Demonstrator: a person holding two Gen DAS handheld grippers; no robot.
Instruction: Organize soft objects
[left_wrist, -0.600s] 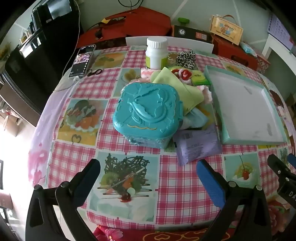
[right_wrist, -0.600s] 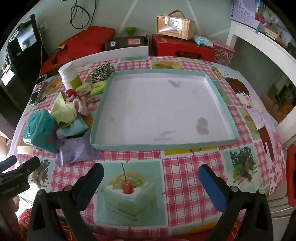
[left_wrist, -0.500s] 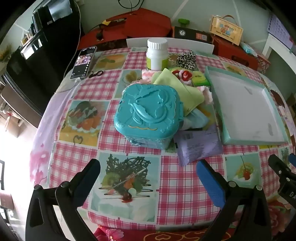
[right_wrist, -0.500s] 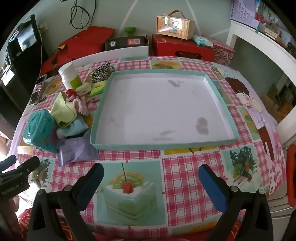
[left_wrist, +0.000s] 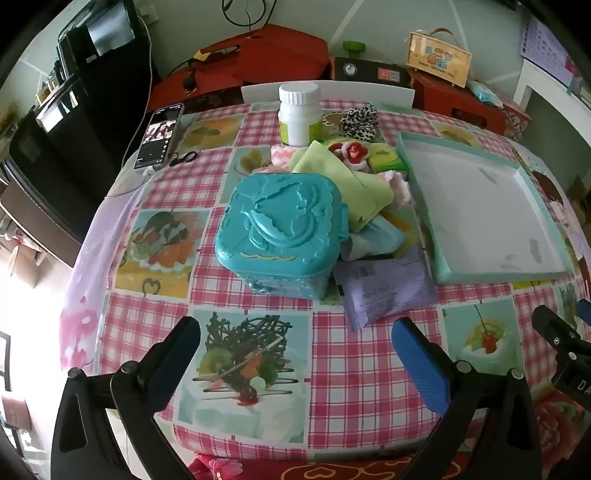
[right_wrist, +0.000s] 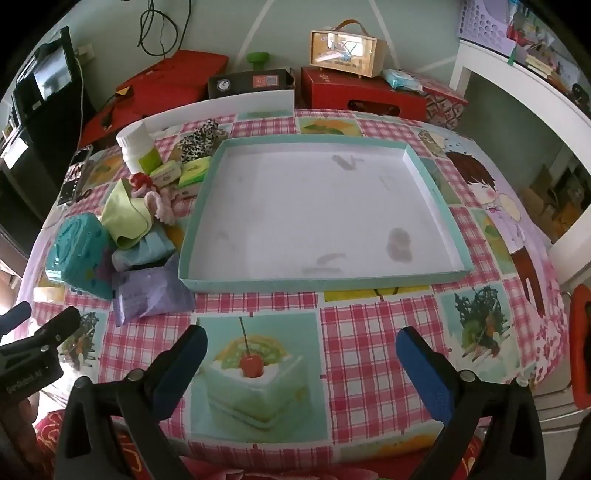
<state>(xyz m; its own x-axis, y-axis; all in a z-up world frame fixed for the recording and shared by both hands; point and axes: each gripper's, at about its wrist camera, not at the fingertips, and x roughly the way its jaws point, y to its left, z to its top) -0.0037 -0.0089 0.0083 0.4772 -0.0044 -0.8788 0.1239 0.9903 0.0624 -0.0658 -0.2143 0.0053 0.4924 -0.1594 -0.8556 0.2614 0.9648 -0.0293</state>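
A pile of soft things lies left of a shallow teal tray: a purple tissue pack, a pale blue pack, a light green cloth, pink fluffy bits with a red flower, and a leopard scrunchie. A teal plastic box sits at the pile's left. My left gripper is open and empty, near the table's front, short of the box. My right gripper is open and empty, in front of the tray.
A white bottle, small green soap packs, a phone and small scissors lie at the back left. Red cases and a wooden case stand behind the table. The table's front edge is just under both grippers.
The left gripper has drawn back and up a little, so the teal box looks slightly farther. The right gripper has hardly moved. Both stay open.
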